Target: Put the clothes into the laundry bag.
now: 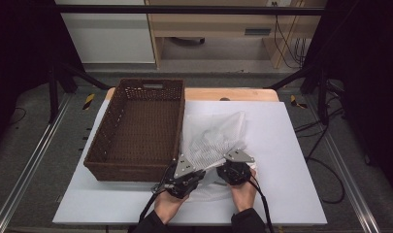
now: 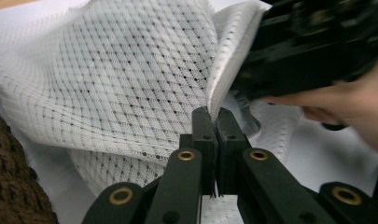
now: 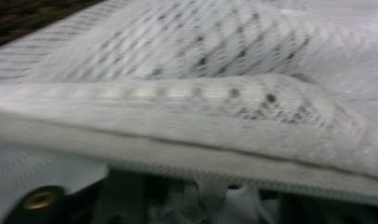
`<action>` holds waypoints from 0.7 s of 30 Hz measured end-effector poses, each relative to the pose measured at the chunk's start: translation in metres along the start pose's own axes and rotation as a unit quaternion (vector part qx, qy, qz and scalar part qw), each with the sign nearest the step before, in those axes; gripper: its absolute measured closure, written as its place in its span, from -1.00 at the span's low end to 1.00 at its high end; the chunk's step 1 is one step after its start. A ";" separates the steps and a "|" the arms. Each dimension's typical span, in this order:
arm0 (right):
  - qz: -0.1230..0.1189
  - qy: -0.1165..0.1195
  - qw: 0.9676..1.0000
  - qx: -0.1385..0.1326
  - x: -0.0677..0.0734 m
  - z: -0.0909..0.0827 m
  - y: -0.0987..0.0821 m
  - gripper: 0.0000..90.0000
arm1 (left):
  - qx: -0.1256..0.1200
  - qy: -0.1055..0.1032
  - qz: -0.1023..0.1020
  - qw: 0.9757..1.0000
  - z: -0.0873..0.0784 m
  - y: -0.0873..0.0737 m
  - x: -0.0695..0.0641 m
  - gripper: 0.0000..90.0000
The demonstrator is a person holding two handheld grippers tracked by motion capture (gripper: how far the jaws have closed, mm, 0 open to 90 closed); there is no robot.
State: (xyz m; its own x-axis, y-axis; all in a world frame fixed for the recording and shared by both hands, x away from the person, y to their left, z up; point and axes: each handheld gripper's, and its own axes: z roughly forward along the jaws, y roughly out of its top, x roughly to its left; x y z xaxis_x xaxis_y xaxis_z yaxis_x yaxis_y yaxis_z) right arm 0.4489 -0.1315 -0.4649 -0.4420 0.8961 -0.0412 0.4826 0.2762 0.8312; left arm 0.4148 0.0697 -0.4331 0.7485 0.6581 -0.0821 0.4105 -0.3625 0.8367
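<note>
In the high view, two forearms come in from the bottom edge, side by side. The left hand (image 1: 167, 201) holds the left tongs (image 1: 184, 171) and the right hand (image 1: 244, 191) holds the right tongs (image 1: 237, 162); both point forward, away from the person. The two tongs are near each other at the near edge of a white mesh cloth (image 1: 213, 138). The cloth lies crumpled on the white worktop (image 1: 281, 160), just beside the right wall of the brown woven basket (image 1: 138, 128). To the right of the cloth the worktop is bare up to its edge, and a bare strip is also in front of the basket.

In the left gripper view, the jaws of the left tongs (image 2: 213, 116) are pressed together, with a fold of the mesh cloth (image 2: 107, 79) pinched between their tips. The cloth rises above and to the left of them. The right tongs (image 2: 312, 42) are at the upper right, against the cloth's edge, with fingers (image 2: 345, 100) of the right hand below them. The basket (image 2: 14, 177) is at the lower left.

In the right gripper view, the picture is blurred. A thick hem of the mesh cloth (image 3: 200, 121) crosses just above the jaws and hides their tips, so one cannot tell how far they are open.
</note>
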 end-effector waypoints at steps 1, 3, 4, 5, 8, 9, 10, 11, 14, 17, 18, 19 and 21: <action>-0.003 0.014 1.000 0.000 0.000 -0.004 0.000 0.08 | 0.000 0.001 -0.001 1.000 0.001 0.000 0.000 0.96; -0.015 0.043 0.999 0.003 0.001 -0.011 -0.001 -0.14 | -0.004 0.005 0.002 1.000 0.002 0.000 0.000 0.96; -0.021 0.053 0.998 0.001 0.001 -0.015 -0.001 -0.19 | -0.005 0.005 0.000 1.000 0.002 0.000 0.000 0.96; -0.022 0.064 0.998 -0.001 0.002 -0.020 -0.002 -0.30 | -0.009 0.007 -0.001 1.000 0.002 0.001 0.000 0.96; -0.025 0.091 0.995 -0.007 0.001 -0.032 -0.003 -0.39 | -0.016 0.009 -0.006 1.000 -0.002 0.003 0.002 0.96; -0.024 0.093 0.995 -0.007 0.001 -0.036 -0.005 -0.40 | -0.017 0.009 -0.006 1.000 -0.003 0.004 0.002 0.96; -0.023 0.097 0.995 -0.006 0.002 -0.039 -0.006 -0.39 | -0.020 0.009 -0.007 1.000 -0.004 0.005 0.003 0.96; -0.024 0.102 0.994 -0.004 0.002 -0.041 -0.008 -0.38 | -0.021 0.009 -0.007 1.000 -0.004 0.005 0.003 0.96; -0.030 0.104 0.994 0.010 0.006 -0.038 -0.013 -0.09 | -0.017 0.008 -0.007 1.000 -0.002 0.005 0.003 0.96; -0.027 0.104 0.993 0.047 0.010 -0.018 -0.017 0.46 | -0.013 0.006 -0.004 1.000 0.001 0.005 0.001 0.96; -0.019 0.109 0.992 0.059 0.010 -0.010 -0.018 0.63 | -0.012 0.005 -0.004 1.000 0.001 0.005 0.000 0.96; -0.009 0.112 0.992 0.059 0.010 -0.003 -0.019 0.78 | -0.012 0.005 -0.003 1.000 0.001 0.005 -0.001 0.96; 0.021 0.121 0.991 0.056 0.007 0.004 -0.016 0.85 | -0.014 0.003 -0.003 1.000 0.000 0.006 -0.002 0.96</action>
State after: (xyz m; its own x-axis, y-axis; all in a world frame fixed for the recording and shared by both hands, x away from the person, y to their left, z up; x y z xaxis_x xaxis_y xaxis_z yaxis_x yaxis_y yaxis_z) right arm 0.4416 -0.1283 -0.4806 -0.5809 0.8022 0.1380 0.5799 0.2889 0.7618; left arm 0.4159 0.0660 -0.4282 0.7428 0.6643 -0.0829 0.3991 -0.3400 0.8516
